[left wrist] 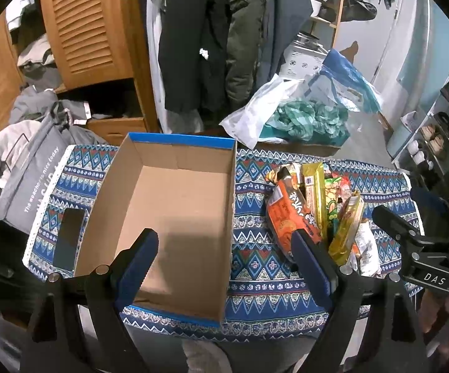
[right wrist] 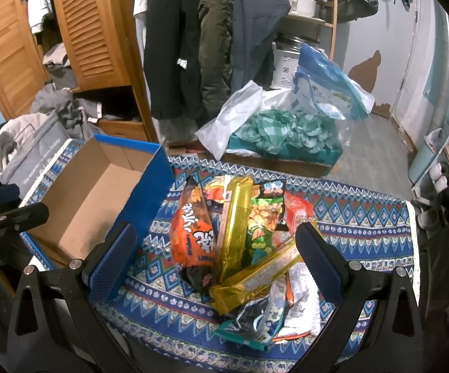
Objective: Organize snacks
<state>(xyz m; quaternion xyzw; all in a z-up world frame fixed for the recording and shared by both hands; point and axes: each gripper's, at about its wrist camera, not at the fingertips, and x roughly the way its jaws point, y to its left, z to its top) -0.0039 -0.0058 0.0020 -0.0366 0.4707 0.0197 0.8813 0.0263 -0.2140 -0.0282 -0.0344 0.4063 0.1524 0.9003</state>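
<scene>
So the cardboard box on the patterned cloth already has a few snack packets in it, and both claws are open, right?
Not quite: the box is empty, as the left wrist view shows. The snack packets lie in a pile beside it on the cloth. Both claws are open.

Left gripper (left wrist: pixel 224 242) fingers spread wide, empty; right gripper (right wrist: pixel 218 236) likewise, fingers wide apart.

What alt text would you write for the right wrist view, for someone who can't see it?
An open right gripper hovers over a pile of snack packets on a blue patterned tablecloth, its blue-padded fingers either side of the pile. To the left sits an empty cardboard box with blue outer walls; coats and a wooden wardrobe fill the background.
</scene>
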